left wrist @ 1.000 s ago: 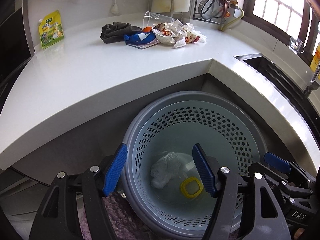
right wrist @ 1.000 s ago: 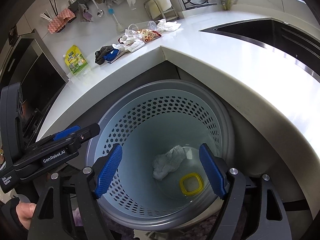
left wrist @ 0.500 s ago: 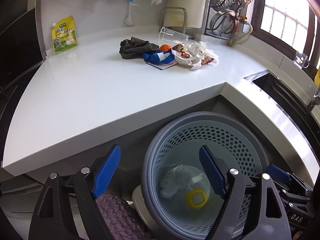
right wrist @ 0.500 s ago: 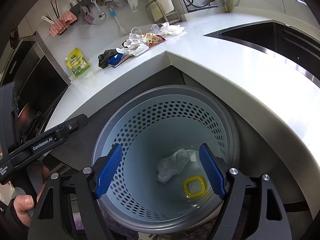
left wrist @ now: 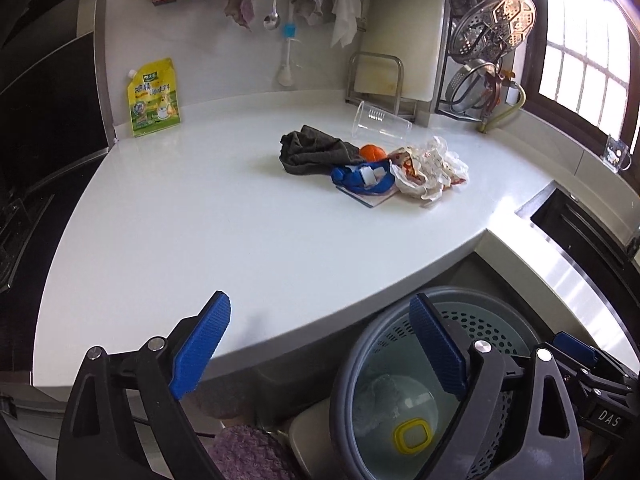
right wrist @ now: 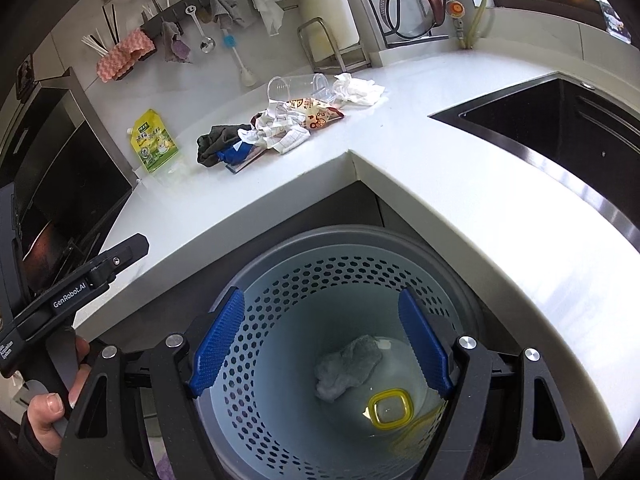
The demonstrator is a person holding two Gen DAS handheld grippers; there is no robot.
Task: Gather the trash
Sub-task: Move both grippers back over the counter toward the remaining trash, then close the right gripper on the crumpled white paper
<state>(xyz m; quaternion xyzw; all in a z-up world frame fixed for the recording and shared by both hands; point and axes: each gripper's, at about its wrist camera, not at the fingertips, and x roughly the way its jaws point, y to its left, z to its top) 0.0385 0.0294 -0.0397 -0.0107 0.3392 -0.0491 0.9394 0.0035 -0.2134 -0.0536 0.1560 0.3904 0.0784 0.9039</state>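
A white L-shaped kitchen counter (left wrist: 224, 216) wraps round an inner corner, with a grey perforated waste basket (right wrist: 344, 280) standing on the floor just below that corner. The trash pile (left wrist: 376, 168) lies on the far part of the counter, its long axis running left to right: one dark grey rag (left wrist: 312, 152) at the left end, one blue wrapper (left wrist: 360, 178) on a flat card, one orange piece (left wrist: 372, 152), crumpled white and red wrappers (left wrist: 432, 172) at the right end. One clear plastic cup (left wrist: 380, 122) lies on its side just behind the pile, mouth pointing left. Inside the basket sit one crumpled clear bag (right wrist: 348, 366) and one yellow-rimmed lid (right wrist: 390, 406). One yellow pouch (left wrist: 154, 98) leans upright against the far left wall.

The left gripper (left wrist: 324, 352) hovers wide apart, holding nothing, one pad over the near counter edge and one over the basket. The right gripper (right wrist: 320, 346) hangs over the basket mouth, jaws spread wide and bare.
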